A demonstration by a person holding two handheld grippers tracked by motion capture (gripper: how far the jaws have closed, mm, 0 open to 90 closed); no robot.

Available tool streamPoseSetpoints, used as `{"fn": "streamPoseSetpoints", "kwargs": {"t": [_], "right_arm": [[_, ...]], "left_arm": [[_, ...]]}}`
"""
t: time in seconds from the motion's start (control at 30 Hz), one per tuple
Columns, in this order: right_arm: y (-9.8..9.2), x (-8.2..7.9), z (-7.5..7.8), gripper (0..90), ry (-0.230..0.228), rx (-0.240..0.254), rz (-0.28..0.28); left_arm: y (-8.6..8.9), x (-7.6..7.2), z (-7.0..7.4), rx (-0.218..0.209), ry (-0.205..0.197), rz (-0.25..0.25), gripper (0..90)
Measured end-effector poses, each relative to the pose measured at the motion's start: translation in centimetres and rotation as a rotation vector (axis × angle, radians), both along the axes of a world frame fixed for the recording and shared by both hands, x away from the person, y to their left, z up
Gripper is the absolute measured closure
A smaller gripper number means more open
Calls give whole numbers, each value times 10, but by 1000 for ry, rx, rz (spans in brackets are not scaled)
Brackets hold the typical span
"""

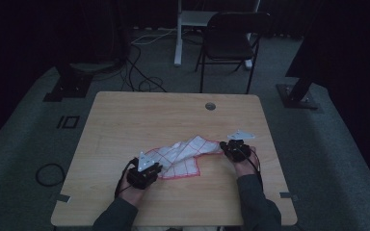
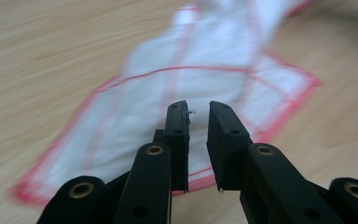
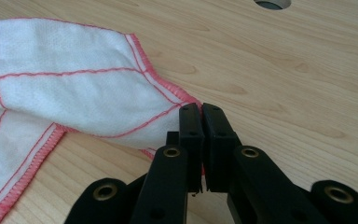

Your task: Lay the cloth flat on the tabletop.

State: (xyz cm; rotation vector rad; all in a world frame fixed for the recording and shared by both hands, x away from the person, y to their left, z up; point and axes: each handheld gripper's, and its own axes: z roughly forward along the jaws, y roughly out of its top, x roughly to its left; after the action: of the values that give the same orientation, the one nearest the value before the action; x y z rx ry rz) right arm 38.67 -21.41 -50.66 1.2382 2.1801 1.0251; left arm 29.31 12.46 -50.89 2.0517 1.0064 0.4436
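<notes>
A white cloth [image 1: 183, 156] with red grid lines and a red hem lies crumpled across the middle of the wooden table [image 1: 125, 120]. My right gripper [image 1: 225, 148] is at the cloth's right end. In the right gripper view my right gripper [image 3: 201, 112] is shut on a hemmed corner of the cloth [image 3: 65, 93]. My left gripper [image 1: 158, 169] is at the cloth's near left end. In the left gripper view my left gripper [image 2: 198, 112] stands open by a narrow gap, with nothing between the pads and the cloth [image 2: 191, 74] spread on the table beyond them.
A round cable hole [image 1: 210, 106] sits near the table's far edge, also seen as the hole [image 3: 272, 3] in the right gripper view. A dark folding chair [image 1: 231, 38] stands behind the table. Cables lie on the floor at the left.
</notes>
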Motion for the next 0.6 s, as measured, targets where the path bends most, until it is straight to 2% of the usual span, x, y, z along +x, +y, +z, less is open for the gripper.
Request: {"fn": "streamPoseSetpoints", "kwargs": {"t": [0.03,0.07,0.13,0.23,0.27,0.3,0.47,0.6], "right_arm": [[0,0,0,881,0,0,0],[0,0,0,881,1,-1,1],[1,1,-1,881,2,0,3],[2,1,0,881,3,1,3],[2,1,0,881,3,1,4],[3,1,1,881,-1,0,5],[3,3,4,881,-7,1,5],[1,4,5,881,-7,1,-1]], "left_arm": [[0,0,0,0,0,0,798],[-14,-2,-4,16,10,-41,798],[-28,-2,-8,28,17,-80,801],[-45,2,-13,49,23,-105,804],[-45,2,-13,49,23,-105,808],[-56,9,-18,63,35,-114,827],[-68,17,-28,78,69,-107,846],[-65,15,-30,79,74,-113,870]]}}
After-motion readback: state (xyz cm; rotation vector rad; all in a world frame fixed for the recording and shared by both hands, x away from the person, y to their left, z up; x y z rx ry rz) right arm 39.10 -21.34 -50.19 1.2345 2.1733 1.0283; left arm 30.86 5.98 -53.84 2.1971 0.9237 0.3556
